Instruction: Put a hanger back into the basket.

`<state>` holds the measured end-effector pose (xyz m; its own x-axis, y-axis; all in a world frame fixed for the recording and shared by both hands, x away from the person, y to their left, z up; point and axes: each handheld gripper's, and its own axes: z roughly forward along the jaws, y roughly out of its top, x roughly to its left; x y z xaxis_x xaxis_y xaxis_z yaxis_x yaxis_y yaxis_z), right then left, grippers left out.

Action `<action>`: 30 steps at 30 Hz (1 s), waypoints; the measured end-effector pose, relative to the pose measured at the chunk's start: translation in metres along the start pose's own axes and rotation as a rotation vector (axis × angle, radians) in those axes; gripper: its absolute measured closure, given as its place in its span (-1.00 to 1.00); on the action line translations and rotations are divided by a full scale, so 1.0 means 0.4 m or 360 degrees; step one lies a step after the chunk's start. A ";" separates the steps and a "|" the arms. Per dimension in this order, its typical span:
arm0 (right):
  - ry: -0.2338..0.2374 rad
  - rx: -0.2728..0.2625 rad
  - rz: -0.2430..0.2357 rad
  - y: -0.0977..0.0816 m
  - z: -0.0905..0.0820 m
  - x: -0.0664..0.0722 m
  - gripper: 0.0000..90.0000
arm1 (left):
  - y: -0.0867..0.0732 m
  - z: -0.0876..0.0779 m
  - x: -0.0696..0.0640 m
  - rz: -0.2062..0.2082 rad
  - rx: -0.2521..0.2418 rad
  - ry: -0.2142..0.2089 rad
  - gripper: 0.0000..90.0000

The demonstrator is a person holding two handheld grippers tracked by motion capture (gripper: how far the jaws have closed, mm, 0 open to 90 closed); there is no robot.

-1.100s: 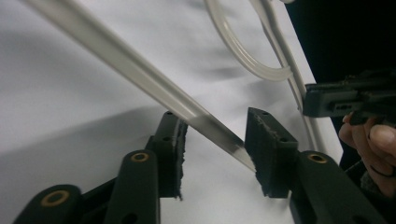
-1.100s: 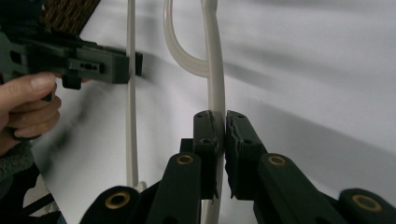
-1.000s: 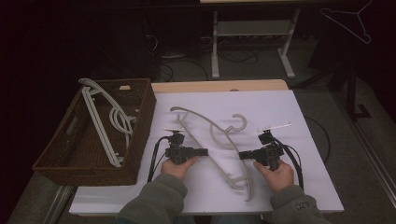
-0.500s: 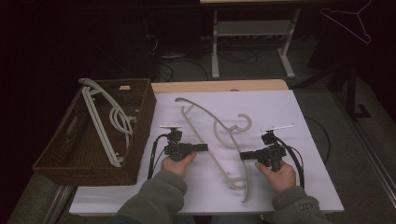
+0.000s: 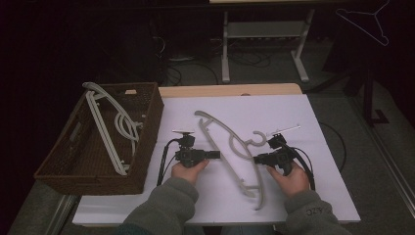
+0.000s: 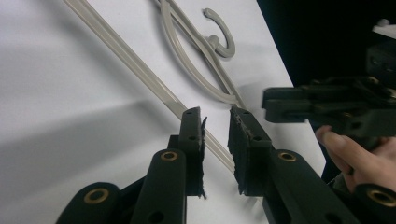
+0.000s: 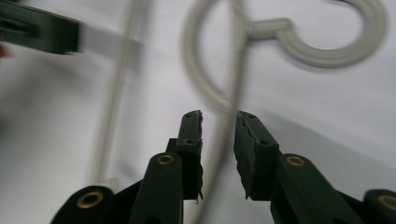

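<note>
Basket (image 5: 63,166): brown wicker, at the left edge of the tabletop (image 5: 323,147), which is covered in white. It holds pale hangers (image 5: 110,132) leaning against its walls, their ends rising above the rim.

Left tool (image 5: 215,155): held in the person's left hand (image 5: 188,169), lying level and pointing right toward the grey hanger (image 5: 235,147). In the left gripper view its jaws stand a little apart, and the hanger's straight bar (image 6: 140,74) runs through the gap between them. The pads do not visibly press on the bar.

Grey hanger: flat on the white sheet in the middle of the tabletop, between the two tools. It lies at a slant, one end toward the far left and the other toward the near right, with its hook (image 5: 257,139) turned to the right.

Right tool (image 5: 257,158): held in the person's right hand (image 5: 291,176), pointing left at the hanger's curved arm just below the hook. Its jaws have just been opening. In the right gripper view they stand slightly spread with the curved arm (image 7: 224,121) in the gap, not pinched.

Floor behind the tabletop: a white metal frame (image 5: 264,39) and cables in the dark.
</note>
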<state>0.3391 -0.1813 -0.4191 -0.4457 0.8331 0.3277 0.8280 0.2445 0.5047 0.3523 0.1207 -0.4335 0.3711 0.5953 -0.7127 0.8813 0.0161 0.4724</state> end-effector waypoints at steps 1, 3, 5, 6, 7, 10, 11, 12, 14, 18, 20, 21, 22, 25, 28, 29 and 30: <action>0.0000 0.0000 0.0000 0.000 0.000 0.000 0.53 | 0.001 -0.001 0.000 0.0002 -0.0002 0.0005 0.64; -0.0010 0.0025 -0.0013 0.012 0.026 -0.003 0.46 | 0.002 -0.005 0.000 0.0016 0.0004 0.0014 0.61; -0.0024 0.0101 -0.0022 0.026 0.051 0.005 0.41 | 0.003 -0.010 0.003 0.0017 0.0006 0.0026 0.61; -0.0088 0.0135 -0.0095 0.036 0.066 0.021 0.45 | 0.004 -0.014 0.007 0.0015 0.0006 0.0037 0.59; -0.0088 0.0135 -0.0095 0.036 0.066 0.021 0.45 | 0.005 -0.015 0.008 0.0017 0.0008 0.0039 0.59; -0.0167 0.0163 -0.0147 0.043 0.067 0.035 0.73 | 0.004 -0.013 0.013 -0.0002 0.0008 0.0039 0.50; -0.0140 0.0176 -0.0092 0.045 0.065 0.029 0.74 | 0.002 -0.009 0.015 -0.0009 0.0024 0.0046 0.47; -0.0107 0.0180 -0.0043 0.045 0.064 0.022 0.76 | -0.003 -0.004 0.018 -0.0016 0.0037 0.0040 0.42; -0.0055 0.0164 0.0007 0.040 0.060 0.010 0.79 | -0.011 0.005 0.024 -0.0020 0.0053 0.0049 0.37; 0.0040 0.0146 0.0097 0.026 0.054 -0.001 0.80 | -0.022 0.017 0.035 -0.0058 0.0090 0.0038 0.33; 0.0048 0.0129 0.0106 0.025 0.052 -0.002 0.80 | -0.022 0.017 0.034 -0.0072 0.0079 0.0037 0.38; 0.0060 0.0121 0.0111 0.025 0.049 -0.003 0.81 | -0.022 0.017 0.034 -0.0069 0.0093 0.0038 0.40; 0.0070 0.0124 0.0123 0.025 0.047 -0.005 0.81 | -0.025 0.018 0.033 -0.0095 0.0124 0.0006 0.43; 0.0096 0.0117 0.0150 0.024 0.047 -0.012 0.81 | -0.033 0.009 0.029 -0.0087 0.0103 0.0032 0.39; 0.0098 0.0108 0.0162 0.023 0.049 -0.016 0.81 | -0.041 0.016 0.035 -0.0109 0.0157 0.0072 0.35; 0.0103 0.0105 0.0150 0.021 0.050 -0.017 0.81 | -0.044 0.019 0.037 -0.0132 0.0141 0.0052 0.32; 0.0103 0.0105 0.0150 0.021 0.050 -0.017 0.81 | -0.044 0.021 0.038 -0.0149 0.0131 0.0036 0.32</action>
<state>0.3557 -0.1749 -0.4332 -0.3841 0.8208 0.4229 0.8868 0.2004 0.4164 0.3449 0.1226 -0.4569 0.2806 0.6121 -0.7393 0.9331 0.0067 0.3596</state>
